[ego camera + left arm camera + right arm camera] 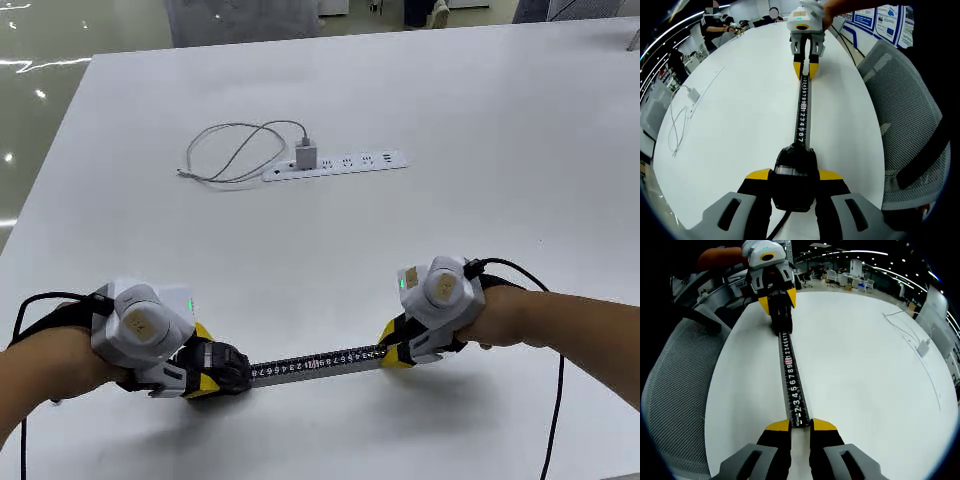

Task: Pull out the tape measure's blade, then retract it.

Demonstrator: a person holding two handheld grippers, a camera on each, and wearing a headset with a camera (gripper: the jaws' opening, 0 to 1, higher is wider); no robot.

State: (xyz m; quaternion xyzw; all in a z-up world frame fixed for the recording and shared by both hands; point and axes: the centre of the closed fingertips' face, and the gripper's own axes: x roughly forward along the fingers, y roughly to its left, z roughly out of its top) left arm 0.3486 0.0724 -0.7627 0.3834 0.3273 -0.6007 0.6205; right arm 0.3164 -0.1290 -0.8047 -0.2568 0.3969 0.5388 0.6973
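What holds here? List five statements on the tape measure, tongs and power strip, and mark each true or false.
1. The left tongs grip the tape measure case. True.
2. The blade is fully retracted. False: it stretches from the case to the right tongs.
3. The right tongs pinch the blade's end. True.
4. The power strip lies between the tongs. False: it lies farther off, beyond the blade.
5. A charger sits in the power strip. True.

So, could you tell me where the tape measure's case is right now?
In the head view the case sits at lower left near the front edge of the table, clamped in the left claw, its blade running right to the right claw.
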